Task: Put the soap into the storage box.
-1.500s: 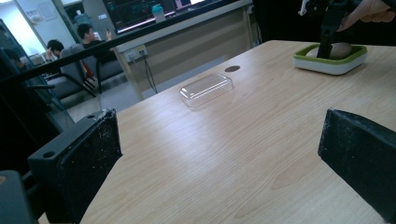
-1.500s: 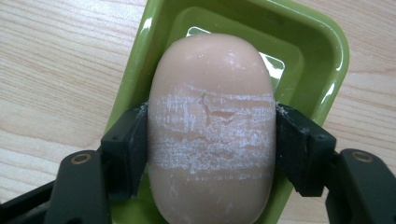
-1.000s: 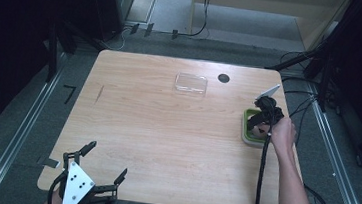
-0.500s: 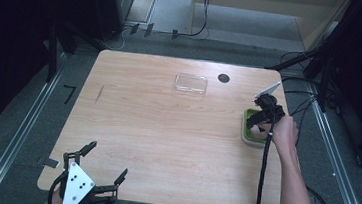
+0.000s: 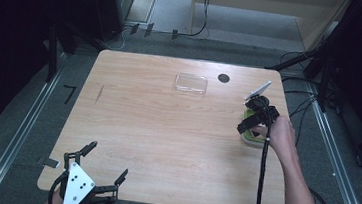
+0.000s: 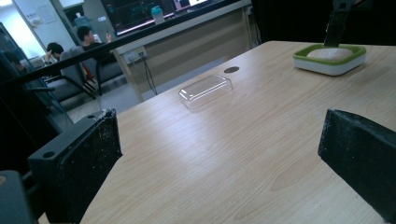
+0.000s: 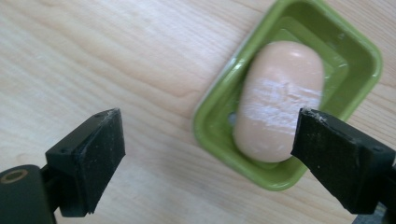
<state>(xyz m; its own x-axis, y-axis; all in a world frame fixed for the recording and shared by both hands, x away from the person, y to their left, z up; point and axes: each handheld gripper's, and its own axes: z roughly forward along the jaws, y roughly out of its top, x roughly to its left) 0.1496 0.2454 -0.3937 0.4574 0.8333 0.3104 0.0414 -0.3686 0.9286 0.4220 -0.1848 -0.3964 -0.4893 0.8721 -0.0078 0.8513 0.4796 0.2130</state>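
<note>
Left gripper: jaws wide apart, empty; clear lid lies well ahead between them. Right gripper: jaws spread, empty, above soap in green dish, nearer right jaw. Soap ungrasped; lid off.

- One wooden table.
- One green soap dish, at the table's right edge.
- One pale pink bar of soap, lying in the dish.
- One clear plastic lid, flat on the far part of the table.
- One dark round hole in the tabletop, just beside the lid.
- Two grippers: left gripper, right gripper, each with two black jaws spread apart.
- Two seated people in the background of the left gripper view.
</note>
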